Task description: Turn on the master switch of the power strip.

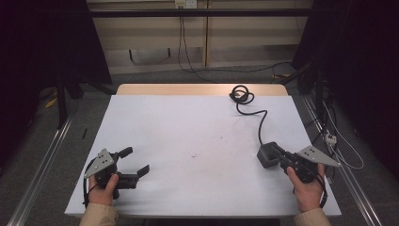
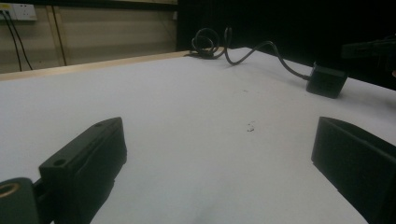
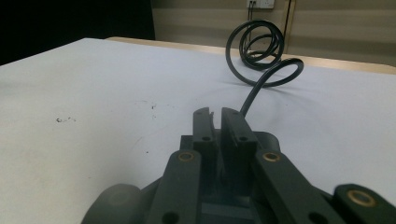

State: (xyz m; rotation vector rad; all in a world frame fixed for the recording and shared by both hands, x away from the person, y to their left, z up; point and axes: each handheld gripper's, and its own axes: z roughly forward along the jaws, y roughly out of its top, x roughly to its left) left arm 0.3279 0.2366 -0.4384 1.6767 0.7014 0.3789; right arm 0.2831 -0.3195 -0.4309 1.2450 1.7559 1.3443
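A black power adapter (image 1: 265, 158) lies on the white table (image 1: 188, 127) at the right, and its cable (image 1: 258, 115) runs back to a coil (image 1: 241, 94) near the far edge. My right gripper (image 1: 274, 150) lies over the top of the adapter, held by a hand. In the right gripper view its jaws (image 3: 215, 113) stand almost together with only a thin slit between them. The adapter (image 3: 273, 140) shows under and beside them, and I see nothing pinched. My left gripper (image 1: 137, 160) rests at the front left with its jaws wide apart, nothing between them (image 2: 215, 163). The adapter (image 2: 327, 80) is far from it.
A strip of bare wood (image 1: 197, 89) borders the table's far edge. Small dark specks (image 1: 194, 155) mark the middle of the white top. Loose cables (image 1: 188, 56) hang from a wall socket (image 1: 184, 4) onto the floor behind. Metal rails (image 1: 42, 165) run along both sides.
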